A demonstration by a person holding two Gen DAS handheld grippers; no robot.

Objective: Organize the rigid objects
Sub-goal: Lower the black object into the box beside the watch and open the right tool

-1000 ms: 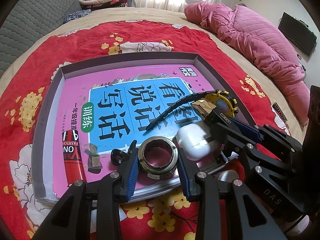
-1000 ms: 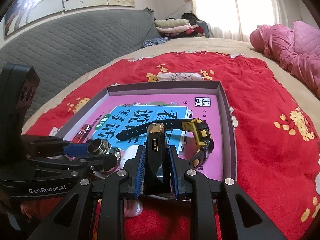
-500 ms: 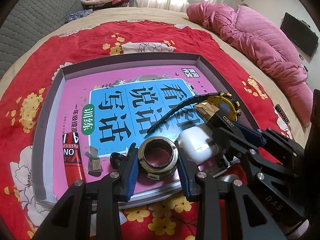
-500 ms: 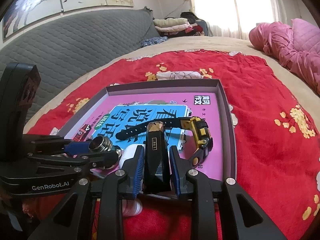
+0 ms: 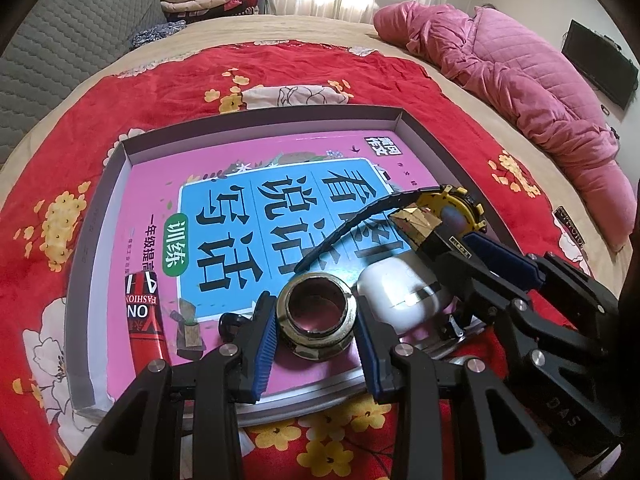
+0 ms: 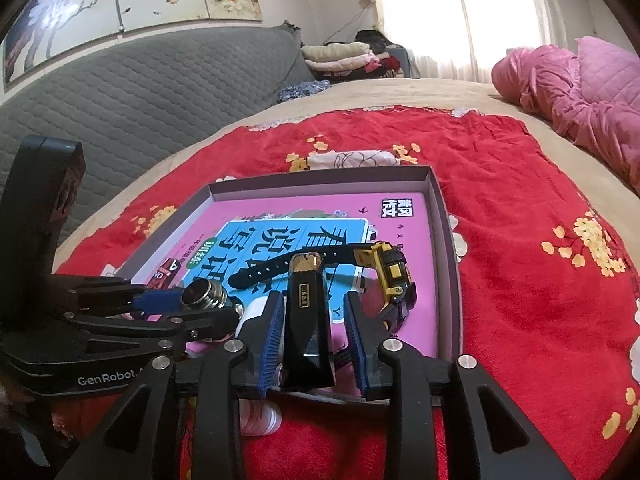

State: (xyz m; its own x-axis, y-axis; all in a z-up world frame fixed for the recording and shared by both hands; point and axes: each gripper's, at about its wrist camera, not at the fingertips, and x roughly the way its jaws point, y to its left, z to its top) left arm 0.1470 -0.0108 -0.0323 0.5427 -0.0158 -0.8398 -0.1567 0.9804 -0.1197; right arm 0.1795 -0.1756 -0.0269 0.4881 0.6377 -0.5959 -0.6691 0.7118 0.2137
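My left gripper [image 5: 316, 306] is shut on a metal threaded ring [image 5: 317, 316], its blue pads against both sides, just over the near edge of the pink book. In the right wrist view the ring [image 6: 206, 294] sits at the tips of that gripper. My right gripper [image 6: 313, 302] is opening. A black lighter with a gold top [image 6: 306, 320] lies between its pads, with a gap on each side. A yellow watch with a black strap [image 6: 390, 276] lies just beyond, on the book inside the grey tray [image 6: 438, 216]. A white earbud case [image 5: 400, 292] lies between the two grippers.
A red tube [image 5: 142, 320], a small black clip [image 5: 228, 322] and a little brown piece [image 5: 188, 328] lie at the book's near left. The tray rests on a red flowered cloth [image 5: 420, 92] on a bed. A pink quilt [image 5: 520, 80] is at the right, a grey headboard [image 6: 160, 92] at the left.
The right gripper's pads have spread away from the black lighter, which stays where it was. The left gripper and the ring have not moved.
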